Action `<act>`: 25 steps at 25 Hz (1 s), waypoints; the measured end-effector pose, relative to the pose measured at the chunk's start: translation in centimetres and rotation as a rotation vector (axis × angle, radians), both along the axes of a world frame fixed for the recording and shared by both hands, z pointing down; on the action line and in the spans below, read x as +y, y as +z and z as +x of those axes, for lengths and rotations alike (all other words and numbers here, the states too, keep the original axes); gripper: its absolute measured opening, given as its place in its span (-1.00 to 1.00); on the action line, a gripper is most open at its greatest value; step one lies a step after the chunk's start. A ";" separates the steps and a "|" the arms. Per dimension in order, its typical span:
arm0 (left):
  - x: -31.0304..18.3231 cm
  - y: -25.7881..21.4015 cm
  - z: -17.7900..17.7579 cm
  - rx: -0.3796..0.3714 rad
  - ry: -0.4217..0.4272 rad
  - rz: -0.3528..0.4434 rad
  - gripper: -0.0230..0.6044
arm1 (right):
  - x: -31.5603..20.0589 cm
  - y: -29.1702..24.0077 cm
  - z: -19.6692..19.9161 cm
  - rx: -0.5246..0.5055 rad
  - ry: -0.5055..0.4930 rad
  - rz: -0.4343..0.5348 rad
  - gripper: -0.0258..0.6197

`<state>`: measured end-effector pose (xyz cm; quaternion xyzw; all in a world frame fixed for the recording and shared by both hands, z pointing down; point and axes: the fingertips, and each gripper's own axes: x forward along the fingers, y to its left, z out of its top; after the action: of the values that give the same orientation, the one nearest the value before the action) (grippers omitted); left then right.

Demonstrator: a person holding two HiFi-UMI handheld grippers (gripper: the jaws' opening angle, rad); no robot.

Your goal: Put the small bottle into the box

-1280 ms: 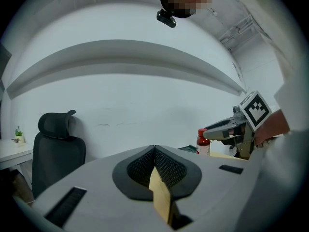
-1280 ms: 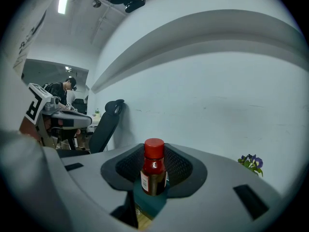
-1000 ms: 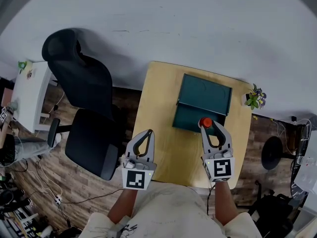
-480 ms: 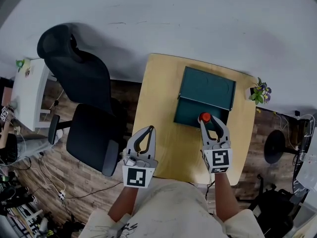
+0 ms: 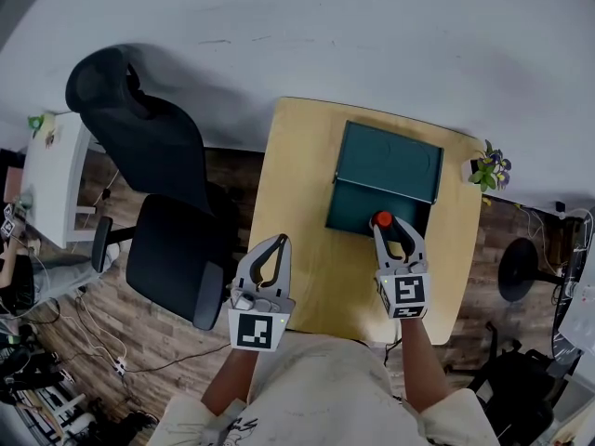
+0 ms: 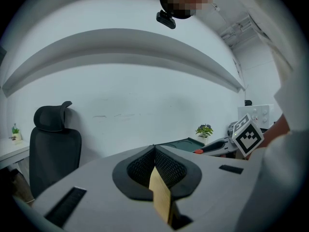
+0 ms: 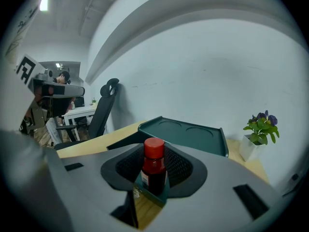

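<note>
Right gripper (image 5: 390, 225): clamped on the small bottle (image 7: 154, 170), with pads on both sides of the dark body. The bottle is upright, red cap on top. In the head view the cap sits over the near rim of the green box (image 5: 358, 214), toward its right end. Can't tell how high above the rim it is.

Box lid (image 5: 386, 161) is open, lying on the wall side of the box.

Left gripper (image 5: 279, 242): jaws closed together with nothing between them, over the near left part of the wooden table (image 5: 307, 258), well apart from the box.

Potted plant (image 5: 488, 170) is at the table's far right corner, just beside the lid. Black office chair (image 5: 158, 203) stands left of the table, and a white side table (image 5: 51, 175) is further left.
</note>
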<state>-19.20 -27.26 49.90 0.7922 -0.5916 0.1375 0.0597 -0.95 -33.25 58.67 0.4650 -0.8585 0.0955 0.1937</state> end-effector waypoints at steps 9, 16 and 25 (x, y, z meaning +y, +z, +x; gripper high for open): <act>0.1 0.0 0.8 -0.007 0.023 0.008 -0.90 | 1.2 0.4 0.7 -0.002 0.018 -0.007 -0.49; 0.4 0.1 0.7 0.001 0.015 0.008 -0.90 | 1.6 0.6 0.7 0.010 0.016 -0.003 -0.49; 0.4 -0.2 0.8 0.000 0.014 0.011 -0.90 | 1.5 0.6 0.7 0.014 0.013 -0.004 -0.47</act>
<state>-18.43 -26.82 49.69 0.7966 -0.5868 0.1347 0.0543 -0.20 -31.75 59.26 0.4708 -0.8540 0.0952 0.1998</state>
